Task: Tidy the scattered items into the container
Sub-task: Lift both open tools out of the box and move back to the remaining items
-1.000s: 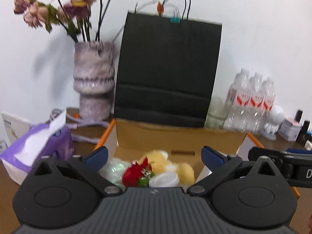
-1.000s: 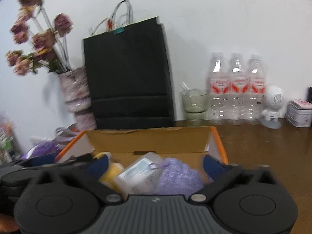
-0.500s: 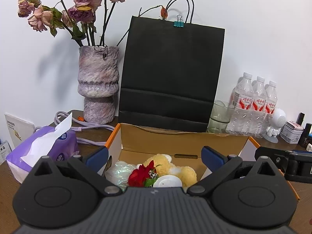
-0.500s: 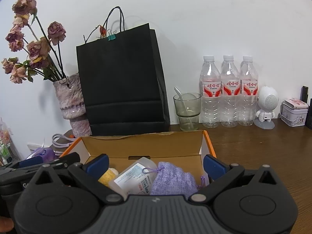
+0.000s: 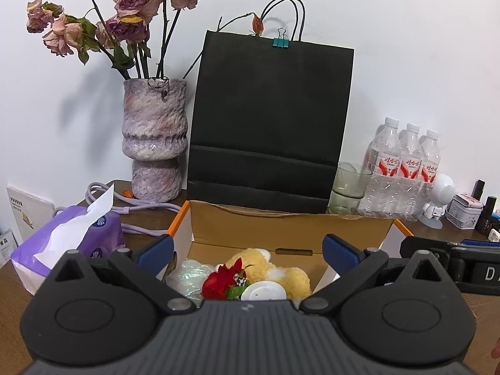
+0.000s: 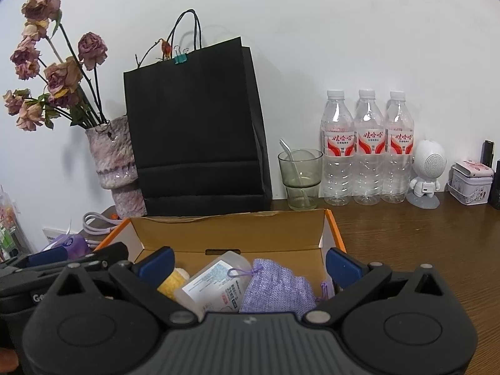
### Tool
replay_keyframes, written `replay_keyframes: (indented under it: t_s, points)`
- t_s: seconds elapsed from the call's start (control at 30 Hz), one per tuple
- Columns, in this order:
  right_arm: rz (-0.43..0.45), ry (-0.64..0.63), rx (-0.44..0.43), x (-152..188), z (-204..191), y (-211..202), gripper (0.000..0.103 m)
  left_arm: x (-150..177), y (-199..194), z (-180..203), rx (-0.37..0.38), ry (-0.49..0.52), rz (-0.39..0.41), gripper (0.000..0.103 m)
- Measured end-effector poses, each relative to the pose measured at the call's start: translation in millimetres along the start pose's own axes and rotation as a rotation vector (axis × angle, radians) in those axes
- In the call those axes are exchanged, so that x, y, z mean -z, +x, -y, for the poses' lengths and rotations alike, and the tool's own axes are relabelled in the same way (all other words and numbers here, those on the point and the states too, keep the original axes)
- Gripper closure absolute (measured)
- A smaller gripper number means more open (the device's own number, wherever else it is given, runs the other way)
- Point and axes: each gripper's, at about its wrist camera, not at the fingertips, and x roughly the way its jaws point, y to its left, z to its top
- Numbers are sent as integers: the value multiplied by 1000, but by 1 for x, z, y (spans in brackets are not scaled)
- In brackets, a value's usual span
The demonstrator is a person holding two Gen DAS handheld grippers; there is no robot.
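Left wrist view: the left tongs [image 5: 247, 248] stand spread wide with nothing between their blue pads, poised over the near edge of the cardboard box [image 5: 290, 223] on the brown table [image 5: 143, 218]. Inside the box lie a red rose [image 5: 220, 282], a yellow plush toy [image 5: 278, 270], a white round disc [image 5: 264, 291] and a crinkled clear wrapper [image 5: 187, 272]. A purple tissue pack [image 5: 73, 243] sits on the table left of the box, apart from it, with a lilac cable [image 5: 137, 207] behind. Part of the right tool shows at the right edge.

Right wrist view: the right tongs [image 6: 248, 262] are likewise wide apart and empty, over the right half of the same box. Below them sit a clear plastic bottle with a printed label [image 6: 215, 284], a lilac drawstring pouch [image 6: 276, 290] and a bit of the yellow plush. The table to the right of the box looks bare up to the water bottles [image 6: 367, 147], glass [image 6: 300, 178] and tin [image 6: 470, 186] along the wall.

Judging by this, the sorting looks nearly or fully finished; no loose small item is plainly visible outside the box. To do the step well, I would lift both tools clear without snagging the box walls or the pouch string, then sweep the view across the table edges, since the areas under the tools are hidden.
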Motion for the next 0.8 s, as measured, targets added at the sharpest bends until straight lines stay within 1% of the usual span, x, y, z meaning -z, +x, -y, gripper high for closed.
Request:
replay_keyframes:
  t_s: [0.2,0.4,0.8]
  points:
    - [4,-9,-3,0,-2,-7,0,2,-11,-3,-1,0,6,0]
    - [5,-33,2,7,-8,-25,0,6,-32,-9,-9,2,13,0]
    - [24,-44,14,26,-14,-86,0,14,-98,-16,-6,28,43,0]
